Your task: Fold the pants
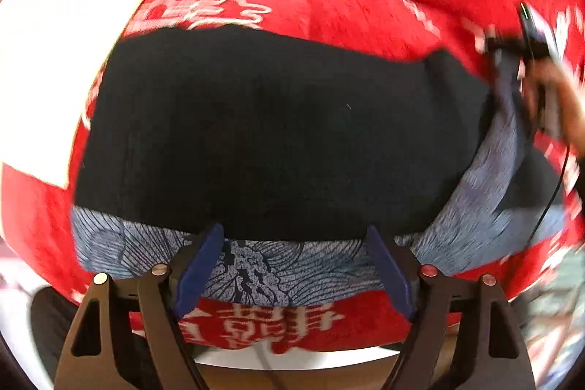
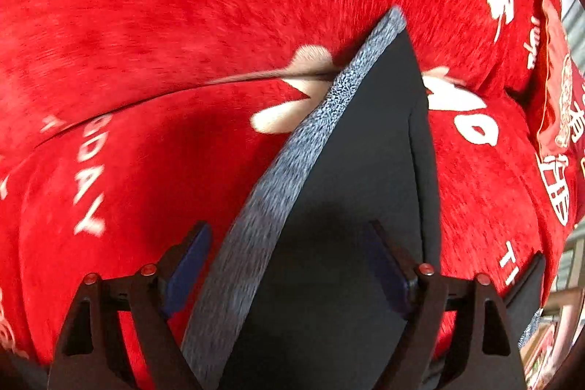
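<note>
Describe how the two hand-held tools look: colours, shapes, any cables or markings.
Both look alike. The left tool has two blue wedge-shaped finger pads on black angular linkage arms with triangular cut-outs and round pivot pins, some red, some pale. The right tool shows the same blue pads, black arms and red pins. No markings are visible.

Both cameras look down from close above the dark pants (image 1: 278, 127) lying on the red blanket (image 2: 182, 6).
</note>
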The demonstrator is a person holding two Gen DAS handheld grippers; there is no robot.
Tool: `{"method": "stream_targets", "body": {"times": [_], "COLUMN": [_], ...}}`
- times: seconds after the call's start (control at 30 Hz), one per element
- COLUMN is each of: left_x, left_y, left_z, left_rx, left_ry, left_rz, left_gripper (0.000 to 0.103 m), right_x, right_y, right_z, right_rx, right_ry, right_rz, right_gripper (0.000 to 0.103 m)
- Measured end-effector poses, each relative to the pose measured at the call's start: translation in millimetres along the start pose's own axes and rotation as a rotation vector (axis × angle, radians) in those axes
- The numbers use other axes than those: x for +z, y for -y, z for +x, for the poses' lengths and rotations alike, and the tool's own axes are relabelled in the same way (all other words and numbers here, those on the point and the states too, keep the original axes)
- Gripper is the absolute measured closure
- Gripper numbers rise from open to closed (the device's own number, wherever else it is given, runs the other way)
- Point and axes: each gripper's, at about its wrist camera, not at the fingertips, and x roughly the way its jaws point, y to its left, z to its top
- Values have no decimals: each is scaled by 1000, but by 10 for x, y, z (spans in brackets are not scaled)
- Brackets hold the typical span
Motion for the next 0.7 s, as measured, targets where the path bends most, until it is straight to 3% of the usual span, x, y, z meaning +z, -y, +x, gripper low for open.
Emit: {"method": "stream_targets", "body": {"times": [0.07,0.13,0.17,0.2,0.23,0.3,0.4,0.57,0.6,0.7], "left_x": [-45,-56,-25,11,22,30,61,41,54,146], "left_y": [101,104,92,109,82,-8,-79,-198,-208,-264], "left_z": [-3,33,52,79,88,79,52,-174,-214,-242], "left_rx": [24,18,8,-2,-16,-31,-35,-6,-6,-16], "left_ry": [17,2,-6,-12,-17,-18,-3,71,90,97], "left_rz": [45,32,19,6,-10,-33,-69,-122,-122,-129], "left_gripper": [22,22,22,22,22,22,22,22,25,53], "right_x": [107,158,176,196,197,150,-29,-678,-836,-1271], "right_y": [28,104,147,205,264,442,740,1467,1635,2156], "right_z": [165,209,201,157,126,9,-254,-845,-916,-1055], "right_rx": [-19,18,23,10,37,99,107,122,131,193], "right_ry": [-48,-39,-24,-8,-4,18,92,228,243,305], "right_rz": [13,39,44,32,37,73,100,223,258,395], "right_gripper": [15,19,31,70,89,95,95,97,97,97]}}
